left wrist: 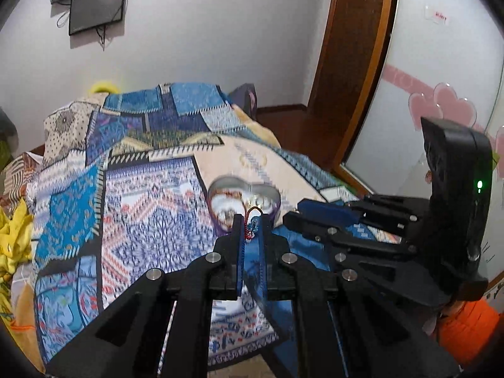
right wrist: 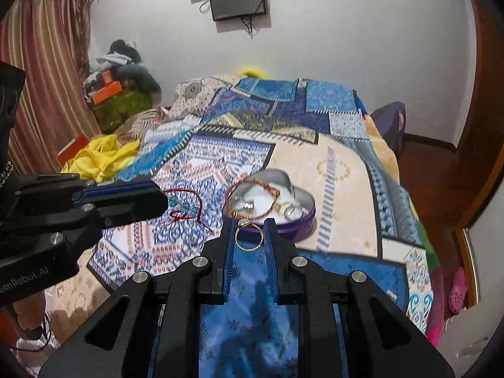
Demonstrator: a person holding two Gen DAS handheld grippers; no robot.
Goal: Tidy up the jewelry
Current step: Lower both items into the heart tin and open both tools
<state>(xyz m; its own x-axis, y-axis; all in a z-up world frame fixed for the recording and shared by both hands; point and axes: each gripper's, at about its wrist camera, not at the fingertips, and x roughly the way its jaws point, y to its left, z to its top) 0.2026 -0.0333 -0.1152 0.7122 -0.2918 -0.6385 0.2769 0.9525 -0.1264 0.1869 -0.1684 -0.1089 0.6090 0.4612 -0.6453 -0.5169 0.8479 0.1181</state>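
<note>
A purple heart-shaped tin [right wrist: 302, 225] sits open on the patterned bedspread, with a bangle and several small pieces inside; it also shows in the left wrist view [left wrist: 277, 197]. My right gripper [right wrist: 249, 228] is shut on a gold ring [right wrist: 248, 236], held just in front of the tin's near rim. My left gripper [left wrist: 250, 222] is shut on a red string bracelet with blue beads [left wrist: 249, 228]; in the right wrist view the bracelet [right wrist: 182, 209] hangs from the left gripper [right wrist: 163, 203] left of the tin.
The patterned bedspread [right wrist: 220, 163] covers the bed. Yellow cloth [right wrist: 100, 157] lies at its left edge. A pile of boxes and clothes [right wrist: 123, 94] stands by the curtain. A wooden door [left wrist: 352, 63] and a pink-heart glass panel [left wrist: 441, 110] are on the right.
</note>
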